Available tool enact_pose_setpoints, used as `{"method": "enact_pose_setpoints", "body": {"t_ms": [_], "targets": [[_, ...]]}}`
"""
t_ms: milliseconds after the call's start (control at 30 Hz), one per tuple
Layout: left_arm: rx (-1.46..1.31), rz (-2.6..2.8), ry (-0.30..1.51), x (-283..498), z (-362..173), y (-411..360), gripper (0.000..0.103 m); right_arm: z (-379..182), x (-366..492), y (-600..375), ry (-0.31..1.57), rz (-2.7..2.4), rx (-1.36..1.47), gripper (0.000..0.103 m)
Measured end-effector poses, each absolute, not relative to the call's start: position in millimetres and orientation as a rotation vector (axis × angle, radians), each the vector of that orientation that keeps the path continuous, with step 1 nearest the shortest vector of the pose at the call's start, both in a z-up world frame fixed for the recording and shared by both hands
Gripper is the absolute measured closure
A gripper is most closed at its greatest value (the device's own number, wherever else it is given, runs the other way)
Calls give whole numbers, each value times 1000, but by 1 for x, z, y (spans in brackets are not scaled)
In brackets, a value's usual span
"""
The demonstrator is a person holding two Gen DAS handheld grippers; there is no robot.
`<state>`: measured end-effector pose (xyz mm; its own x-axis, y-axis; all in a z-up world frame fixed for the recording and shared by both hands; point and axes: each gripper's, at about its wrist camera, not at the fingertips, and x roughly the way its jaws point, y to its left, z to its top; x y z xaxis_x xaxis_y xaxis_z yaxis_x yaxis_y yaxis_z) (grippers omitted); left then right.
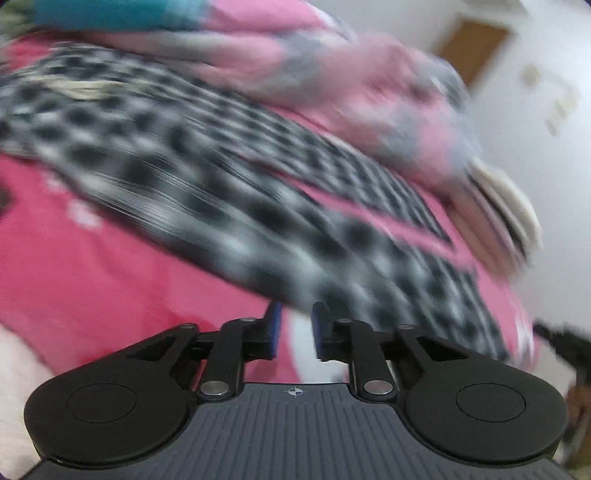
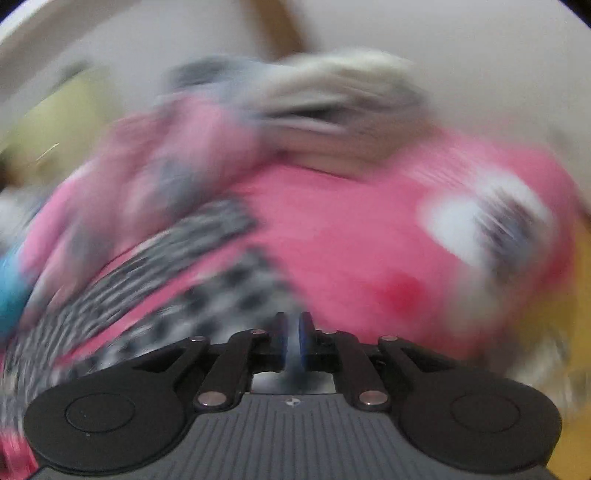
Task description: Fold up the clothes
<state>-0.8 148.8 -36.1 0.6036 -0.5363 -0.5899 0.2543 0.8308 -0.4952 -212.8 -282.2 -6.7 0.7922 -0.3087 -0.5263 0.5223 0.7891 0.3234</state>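
Note:
A pink garment [image 1: 92, 266] with a black-and-white checked band [image 1: 229, 192] lies spread under both grippers; every view is smeared by motion. My left gripper [image 1: 295, 325] hovers just over the checked band's near edge. Its blue-padded fingers [image 1: 273, 325] stand apart, with only pink and white cloth showing below the gap. In the right wrist view the same pink garment [image 2: 332, 240] carries a white print [image 2: 480, 221], and the checked band [image 2: 207, 280] runs to the left. My right gripper [image 2: 292, 332] sits low over the cloth with a narrow slit between its pads; nothing is clearly pinched.
Behind the garment lies a heap of other clothes: a pink and grey piece [image 1: 369, 96], a teal item [image 1: 110, 14] and a cream folded stack [image 1: 506, 206]. A white wall with a brown door [image 1: 472, 48] rises beyond. Something yellow [image 2: 576, 295] lies at the right.

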Motion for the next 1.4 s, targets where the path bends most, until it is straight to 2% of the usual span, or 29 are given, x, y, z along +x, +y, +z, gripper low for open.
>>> {"method": "enact_pose_setpoints", "body": {"t_ms": [67, 200, 367, 433, 467, 500, 567, 633, 800, 967, 1267, 1367, 1400], "targets": [[-425, -367, 795, 11, -36, 161, 78, -4, -176, -236, 490, -240, 316, 65], [-519, -179, 796, 31, -39, 183, 77, -18, -115, -119, 505, 120, -109, 65], [-600, -87, 794, 47, -51, 196, 78, -47, -76, -31, 496, 357, -380, 67], [-592, -68, 791, 50, -54, 198, 85, -57, -63, -20, 528, 392, -400, 68], [-584, -64, 788, 50, -55, 198, 98, -63, -57, -15, 547, 404, -412, 70], [-575, -59, 785, 50, -57, 197, 101, -69, -51, -12, 572, 402, -429, 74], [-562, -53, 774, 50, -57, 198, 103, -75, -46, -12, 611, 403, -444, 93], [-542, -48, 754, 45, -50, 200, 103, -71, -42, -14, 632, 441, -411, 102], [-478, -24, 757, 21, -28, 207, 103, -43, -65, -20, 650, 571, -337, 102], [-441, -9, 872, 24, -46, 210, 103, -69, -55, -19, 754, 590, -334, 102], [-333, 26, 670, 15, 32, 257, 103, -39, -58, -38, 697, 560, -254, 99], [-297, 72, 680, 42, 42, 290, 96, -31, -50, -37, 670, 570, -208, 98], [-289, 83, 697, 55, 43, 301, 85, -30, -48, -35, 661, 577, -197, 98]]}}
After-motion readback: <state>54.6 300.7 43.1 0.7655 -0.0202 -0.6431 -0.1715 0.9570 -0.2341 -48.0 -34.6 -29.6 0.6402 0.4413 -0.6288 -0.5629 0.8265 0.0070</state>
